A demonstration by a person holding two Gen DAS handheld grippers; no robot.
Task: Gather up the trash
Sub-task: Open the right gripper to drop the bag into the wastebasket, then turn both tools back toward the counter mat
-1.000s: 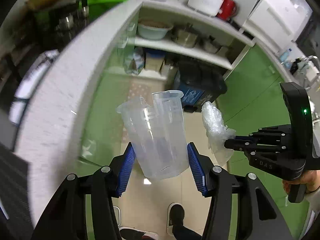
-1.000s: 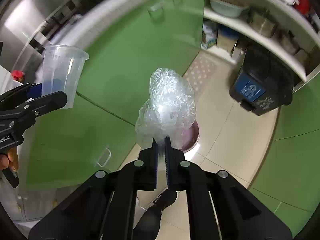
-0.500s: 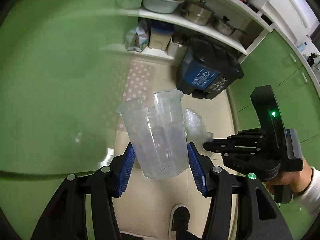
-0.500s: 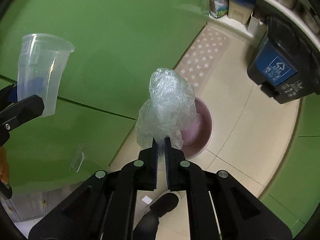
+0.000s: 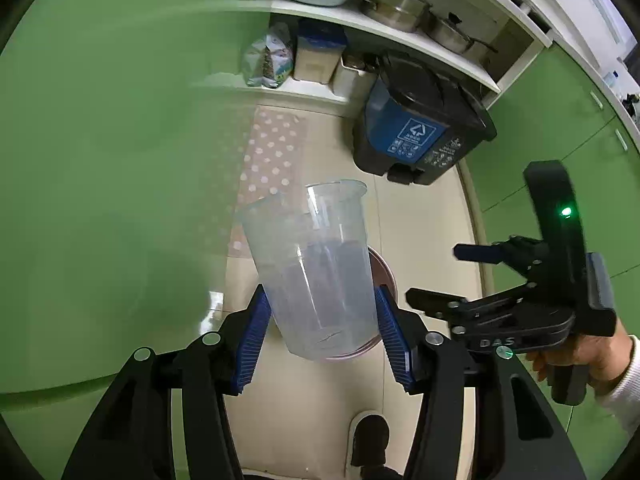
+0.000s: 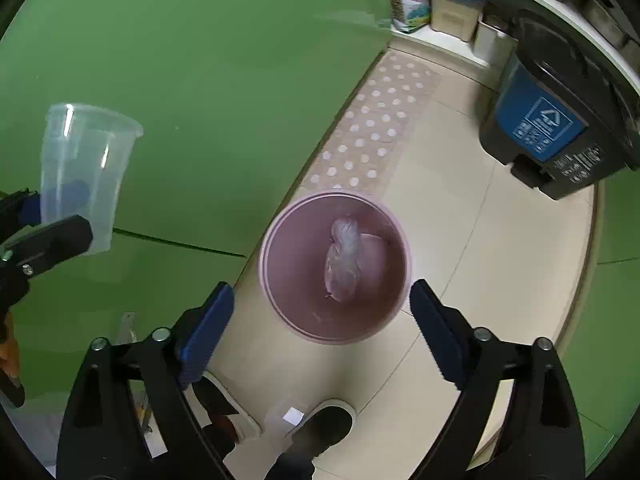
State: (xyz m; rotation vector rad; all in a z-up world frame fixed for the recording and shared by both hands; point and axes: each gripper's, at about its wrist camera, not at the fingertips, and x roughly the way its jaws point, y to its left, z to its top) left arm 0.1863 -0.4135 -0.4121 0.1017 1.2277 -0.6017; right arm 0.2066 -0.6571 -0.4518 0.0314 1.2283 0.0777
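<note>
With the crumpled clear plastic wrap (image 6: 343, 258) lying inside the round pink bin (image 6: 280, 308) beneath the wide-open right gripper (image 6: 320, 330), the left gripper (image 5: 322, 334), clamped on stacked translucent plastic cups (image 5: 316, 272), risked dropping them beside the bin if released off-centre.

Pink bin (image 6: 280, 300) mouth open beneath spread fingers (image 6: 208, 328)

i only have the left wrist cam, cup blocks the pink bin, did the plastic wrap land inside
Observer: Yes, the plastic wrap lies inside the pink bin, seen from the right wrist view.
Operator: right gripper empty then
Observer: Empty; the right gripper is wide open above the bin.
Operator: is my cup over the bin
Observer: No. The left gripper holds the cup off to the bin's left, in front of the green cabinet.
</note>
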